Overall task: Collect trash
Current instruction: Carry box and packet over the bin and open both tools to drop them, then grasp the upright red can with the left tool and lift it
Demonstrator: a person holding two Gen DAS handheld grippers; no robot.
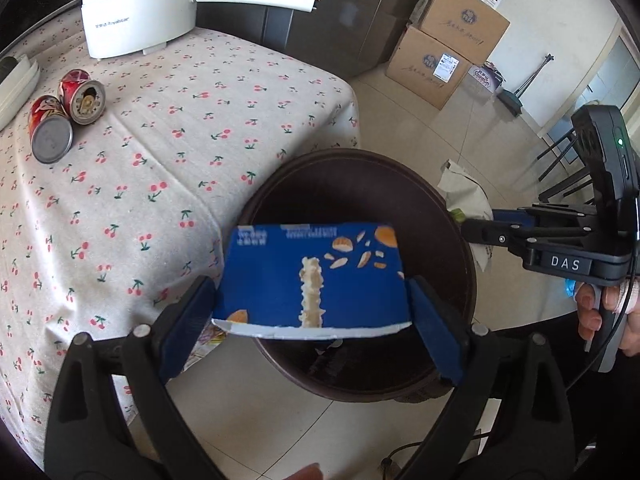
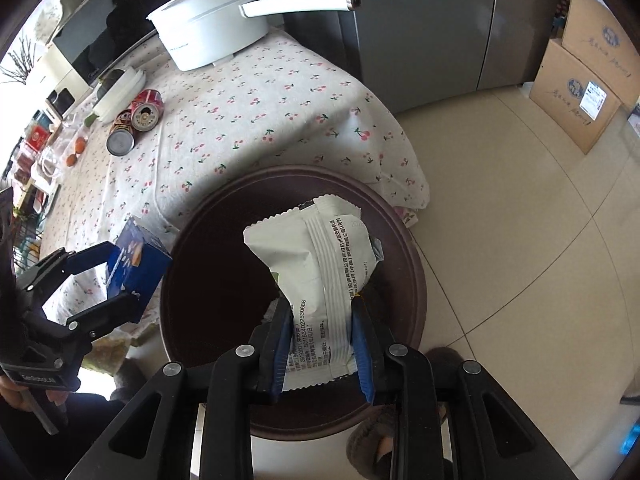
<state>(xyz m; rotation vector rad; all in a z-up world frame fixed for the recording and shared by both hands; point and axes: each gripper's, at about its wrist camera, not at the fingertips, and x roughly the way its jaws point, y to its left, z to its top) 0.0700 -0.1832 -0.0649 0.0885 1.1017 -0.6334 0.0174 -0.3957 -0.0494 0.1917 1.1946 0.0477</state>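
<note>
My left gripper point(image 1: 312, 304) is shut on a blue snack box point(image 1: 312, 276) and holds it above the near rim of a dark brown round bin point(image 1: 460, 240) on the floor. The box also shows in the right wrist view point(image 2: 134, 260), between the left gripper's fingers. My right gripper point(image 2: 320, 320) is shut on a white snack wrapper point(image 2: 320, 256) and holds it over the bin's opening point(image 2: 208, 264). In the left wrist view the wrapper point(image 1: 464, 192) sits at the bin's far right rim. Two red cans point(image 1: 64, 112) lie on their sides on the table, far left.
The table with a cherry-print cloth point(image 1: 180, 140) stands left of the bin. A white electric pot point(image 1: 136, 4) sits at its back. Cardboard boxes point(image 1: 444, 52) are stacked by the far wall. Tiled floor point(image 2: 520, 240) lies right of the bin. A slippered foot point(image 2: 380, 440) is near it.
</note>
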